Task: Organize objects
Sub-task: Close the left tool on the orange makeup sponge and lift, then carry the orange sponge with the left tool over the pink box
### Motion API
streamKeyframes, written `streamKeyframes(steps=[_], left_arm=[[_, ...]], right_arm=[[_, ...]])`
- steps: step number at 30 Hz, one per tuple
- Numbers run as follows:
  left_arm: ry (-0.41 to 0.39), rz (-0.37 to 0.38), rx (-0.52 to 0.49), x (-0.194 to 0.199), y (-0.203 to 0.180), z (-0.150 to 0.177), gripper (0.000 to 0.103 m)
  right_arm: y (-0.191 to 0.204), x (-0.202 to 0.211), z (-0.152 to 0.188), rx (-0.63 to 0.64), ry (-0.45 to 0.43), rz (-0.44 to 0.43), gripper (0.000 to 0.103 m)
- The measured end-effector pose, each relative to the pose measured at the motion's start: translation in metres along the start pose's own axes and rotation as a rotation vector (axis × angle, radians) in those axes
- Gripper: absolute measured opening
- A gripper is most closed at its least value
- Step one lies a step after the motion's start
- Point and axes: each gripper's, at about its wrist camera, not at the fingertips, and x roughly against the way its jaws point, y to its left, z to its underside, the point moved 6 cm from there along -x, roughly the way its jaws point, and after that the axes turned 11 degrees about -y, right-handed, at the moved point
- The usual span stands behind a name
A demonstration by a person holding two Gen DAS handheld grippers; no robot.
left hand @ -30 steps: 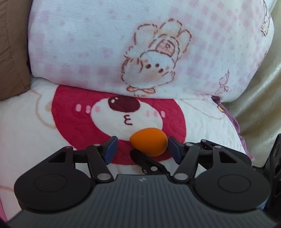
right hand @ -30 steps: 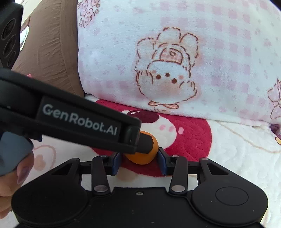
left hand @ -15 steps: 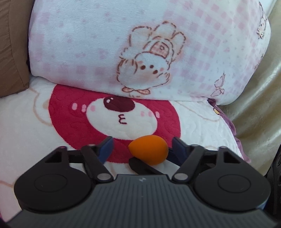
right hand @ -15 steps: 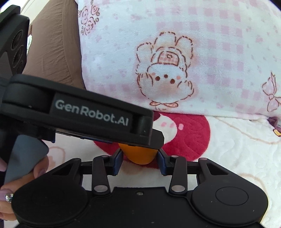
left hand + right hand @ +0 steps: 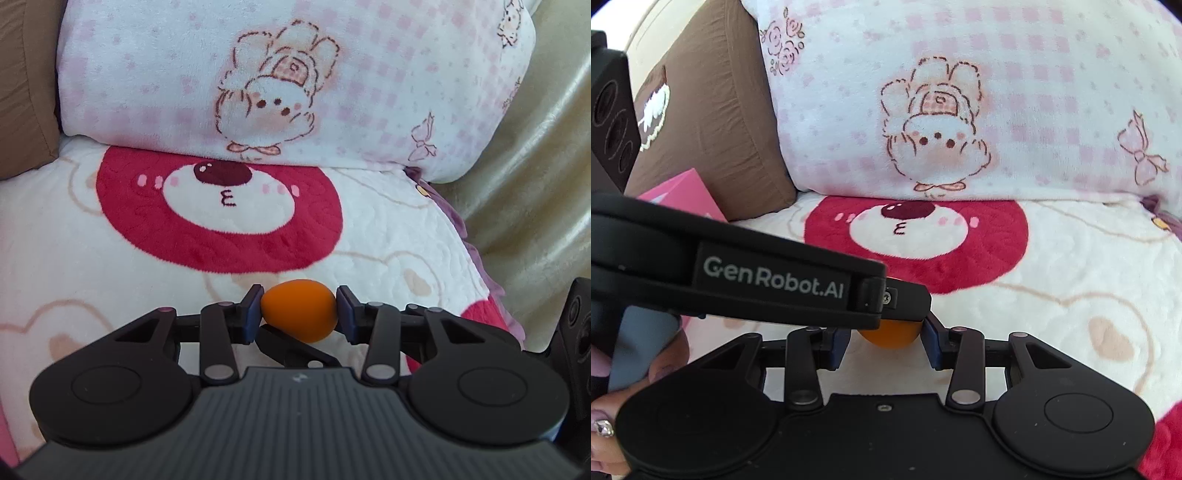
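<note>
An orange egg-shaped sponge (image 5: 295, 308) hangs just above the bear-print blanket (image 5: 110, 258). In the left wrist view my left gripper (image 5: 299, 312) is closing on it, and its blue pads (image 5: 253, 312) touch both ends of the egg. A black finger of the right gripper (image 5: 291, 349) reaches in under the sponge. In the right wrist view my right gripper (image 5: 886, 341) is shut on the same sponge (image 5: 888, 336). The left gripper's black housing (image 5: 768, 277) crosses in front and hides the sponge's top.
A pink-checked bunny pillow (image 5: 295, 81) leans at the back and a brown pillow (image 5: 713, 110) stands to its left. A pink box (image 5: 683, 192) lies by the brown pillow. Beige fabric (image 5: 535, 184) borders the blanket on the right. A hand (image 5: 605, 424) holds the left gripper.
The left jaws have narrowed from wide apart until the pads touch the orange sponge. Both grippers and the sponge have drawn back from the red bear face towards the near side.
</note>
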Motion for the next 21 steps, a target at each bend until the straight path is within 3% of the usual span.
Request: streamKeyframes(steps=[9, 21], left_arm=[[0.104, -0.015, -0.085, 0.059, -0.007, 0.007, 0.040], [0.170, 0.022, 0.013, 0.135, 0.005, 0.012, 0.041]], right_arm=[[0.051, 0.062, 0.010, 0.036, 0.040, -0.052, 0.047], [0.104, 0.107, 0.002, 0.074, 0.084, -0.115, 0.047]])
